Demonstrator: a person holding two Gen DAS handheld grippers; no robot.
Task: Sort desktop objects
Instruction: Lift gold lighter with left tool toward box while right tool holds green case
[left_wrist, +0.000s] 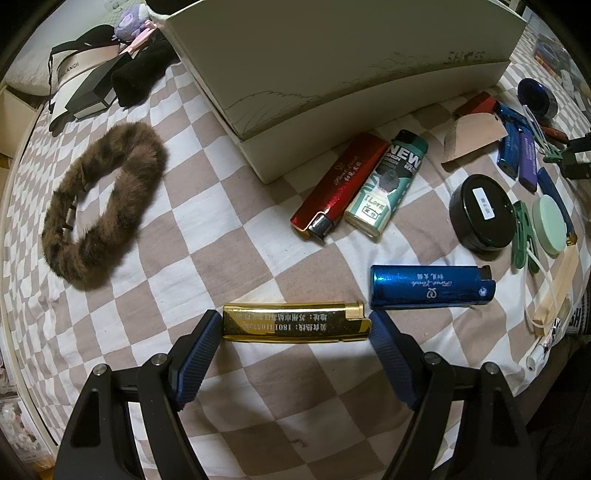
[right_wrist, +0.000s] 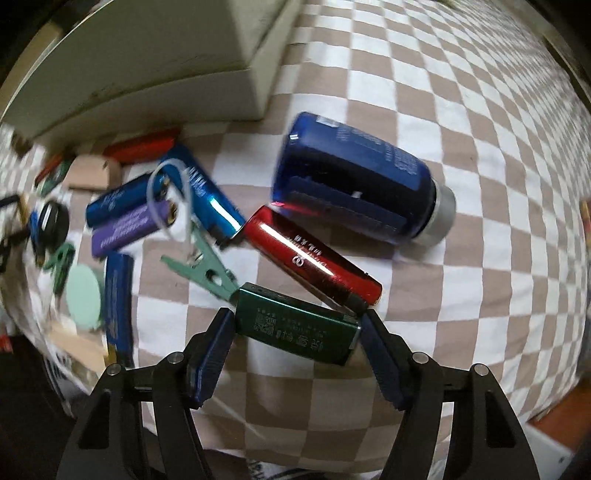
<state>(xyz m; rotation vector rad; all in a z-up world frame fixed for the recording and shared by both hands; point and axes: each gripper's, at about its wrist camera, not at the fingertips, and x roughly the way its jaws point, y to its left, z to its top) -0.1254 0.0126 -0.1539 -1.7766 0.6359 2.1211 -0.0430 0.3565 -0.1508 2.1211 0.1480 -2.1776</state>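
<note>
A gold lighter (left_wrist: 291, 320) lies crosswise just above the checked cloth, and my left gripper (left_wrist: 295, 332) is shut on its two ends. Beyond it lie a blue lighter (left_wrist: 430, 287), a red lighter (left_wrist: 338, 186) and a green-and-white lighter (left_wrist: 389, 181). In the blurred right wrist view, my right gripper (right_wrist: 297, 334) is shut on a dark green lighter (right_wrist: 295, 326), held end to end. Just past it are a red lighter (right_wrist: 314, 254), a large blue bottle (right_wrist: 354, 177) on its side and a green clothespin (right_wrist: 203, 267).
A big white box (left_wrist: 332, 74) stands at the back. A brown fur scrunchie (left_wrist: 99, 203) lies left. At the right are a black round tin (left_wrist: 482, 212), a mint disc (left_wrist: 550, 225) and blue and purple lighters (left_wrist: 526, 158). Bags sit far left (left_wrist: 81, 74).
</note>
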